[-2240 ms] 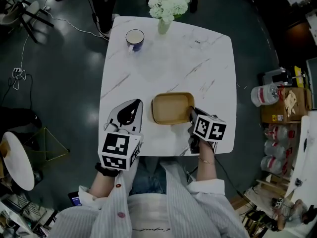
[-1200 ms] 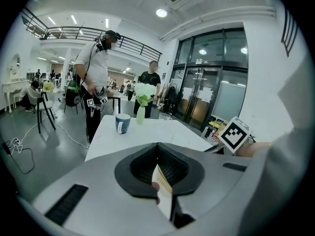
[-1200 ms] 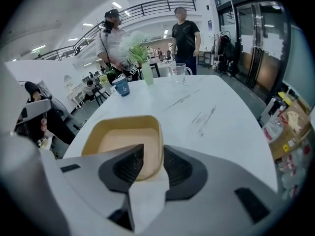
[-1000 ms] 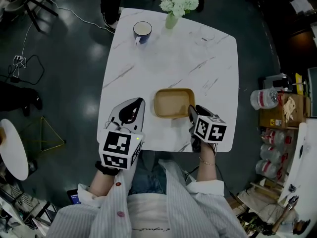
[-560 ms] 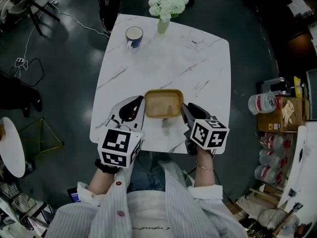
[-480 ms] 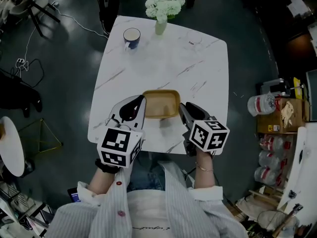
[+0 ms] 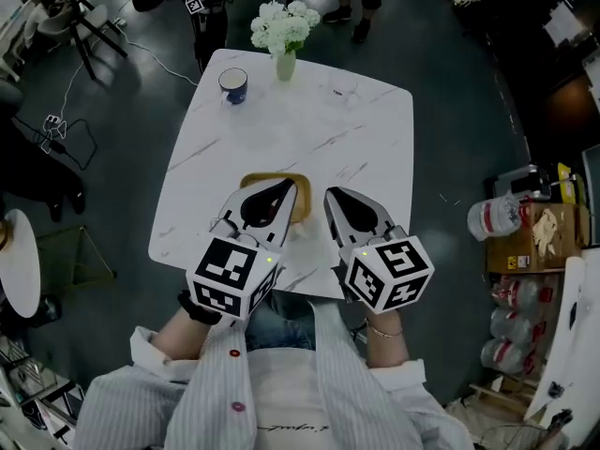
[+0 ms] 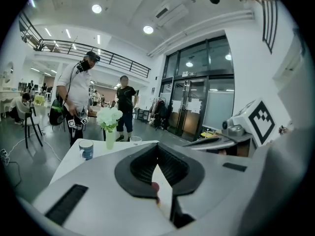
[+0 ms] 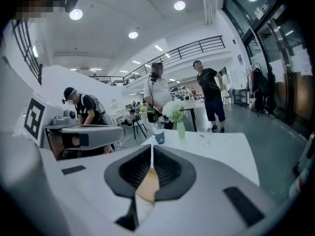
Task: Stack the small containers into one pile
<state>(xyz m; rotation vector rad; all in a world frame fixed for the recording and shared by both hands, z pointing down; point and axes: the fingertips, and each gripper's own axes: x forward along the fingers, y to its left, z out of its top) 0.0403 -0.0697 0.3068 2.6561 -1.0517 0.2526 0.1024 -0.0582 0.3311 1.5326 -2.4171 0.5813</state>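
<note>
Holding the left gripper [image 7: 289, 186] and the right gripper [image 7: 330, 195] side by side in the air, above the near part of the white marble table [image 7: 319, 129]. Pressing the left gripper's jaws together at the tips, catching nothing between them. Having just been closing the right gripper's jaws as well, bringing their tips together, likewise on nothing. Seeing only a slice of tan through the slit below them.

Looking down on the tan container [image 7: 267, 176], lying on the table under and just beyond both grippers, near the front edge and partly covered by the left one. Finding no second container in any view, so not being able to tell a nested pile from a single piece.

Judging the risks from here:
- Coming back down with clenched jaws and striking the rim, tipping or skidding the container toward the near edge and off the table.
- Closing in from both sides at once and knocking the two grippers together, given such close spacing.
- Sweeping farther across and toppling the blue mug [image 7: 232, 84] or the vase of white flowers [image 7: 284, 36]. Rating that less likely, with both placed well apart at the far edge.
</note>
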